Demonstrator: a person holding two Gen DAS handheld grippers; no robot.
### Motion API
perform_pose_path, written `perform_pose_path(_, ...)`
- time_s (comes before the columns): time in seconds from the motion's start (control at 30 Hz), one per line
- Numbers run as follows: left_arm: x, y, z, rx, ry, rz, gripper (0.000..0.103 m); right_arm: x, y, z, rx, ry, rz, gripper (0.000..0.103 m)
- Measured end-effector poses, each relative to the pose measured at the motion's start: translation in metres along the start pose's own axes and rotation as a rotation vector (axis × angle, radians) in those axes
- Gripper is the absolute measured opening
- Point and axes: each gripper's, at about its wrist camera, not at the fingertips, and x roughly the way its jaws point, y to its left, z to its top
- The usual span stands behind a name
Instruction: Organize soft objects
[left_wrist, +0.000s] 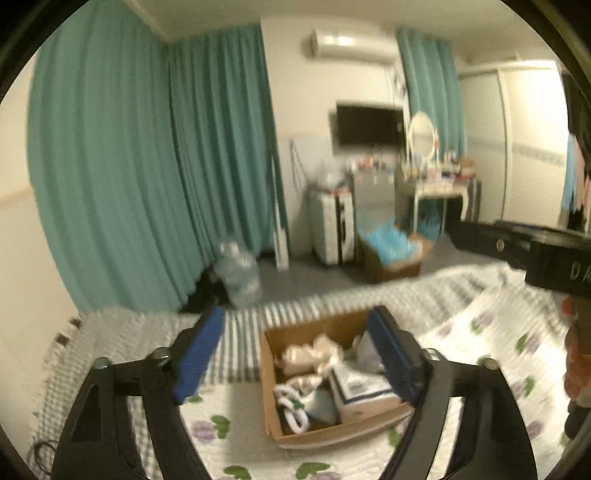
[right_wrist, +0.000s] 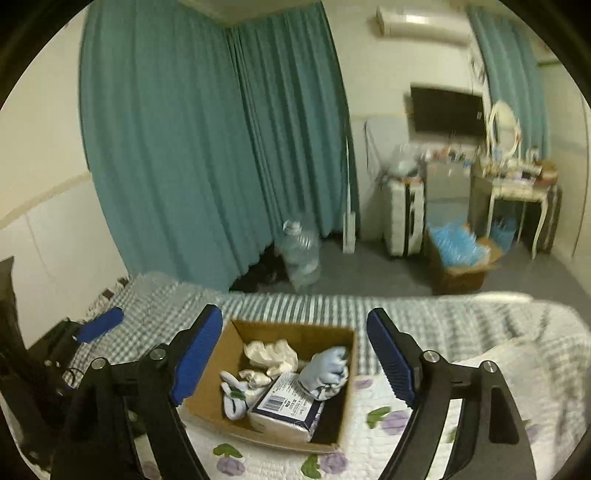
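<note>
A brown cardboard box sits on the bed. It holds cream socks, a white sock, a pale blue rolled cloth and a wrapped tissue pack. My left gripper is open and empty, above and in front of the box. My right gripper is open and empty, also held over the box. The right gripper's black body shows at the right edge of the left wrist view. The left gripper's blue finger shows at the left of the right wrist view.
The bed has a floral quilt and a checked cover. Beyond it are teal curtains, a large water bottle, a white suitcase, a box of blue items and a dressing table.
</note>
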Motion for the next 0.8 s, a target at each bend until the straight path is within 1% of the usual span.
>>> perform_pose_path(0.03,-0.023,0.000,0.007,-0.004,-0.049,0.009,0.094,-0.016,0.003,0.004,-0.009,-0.020,-0.006,0.086)
perform_pose_path(0.07,-0.039,0.001,0.011,-0.005,-0.082,0.014,0.094,-0.039,0.007,0.009,-0.020,-0.049,-0.015,0.088)
perform_pose_path(0.13,-0.077,0.000,0.018,-0.012,-0.136,0.008,0.094,-0.071,0.013,0.014,-0.040,-0.076,-0.026,0.102)
perform_pose_path(0.17,-0.097,-0.001,0.019,-0.018,-0.166,0.005,0.094,-0.085,0.017,0.014,-0.050,-0.077,-0.033,0.103)
perform_pose_path(0.23,-0.124,0.000,0.018,-0.024,-0.207,0.019,0.095,-0.115,0.024,0.009,-0.078,-0.085,-0.055,0.103)
perform_pose_path(0.3,-0.149,0.000,0.015,-0.029,-0.243,0.048,0.095,-0.142,0.031,-0.001,-0.108,-0.119,-0.090,0.103)
perform_pose_path(0.37,-0.166,0.000,0.009,-0.034,-0.274,0.062,0.095,-0.164,0.032,-0.012,-0.118,-0.153,-0.105,0.103)
perform_pose_path(0.47,-0.176,-0.005,-0.008,-0.023,-0.302,0.083,0.095,-0.186,0.030,-0.033,-0.105,-0.198,-0.071,0.103)
perform_pose_path(0.53,-0.171,-0.007,-0.022,-0.022,-0.303,0.102,0.095,-0.190,0.028,-0.048,-0.098,-0.216,-0.050,0.103)
perform_pose_path(0.6,-0.160,-0.008,-0.040,-0.043,-0.289,0.114,0.095,-0.189,0.031,-0.068,-0.123,-0.253,-0.071,0.103)
perform_pose_path(0.7,-0.143,-0.008,-0.071,-0.059,-0.270,0.125,0.095,-0.177,0.031,-0.097,-0.135,-0.280,-0.099,0.103)
perform_pose_path(0.8,-0.122,-0.008,-0.098,-0.073,-0.247,0.153,0.095,-0.151,0.025,-0.120,-0.118,-0.253,-0.075,0.103)
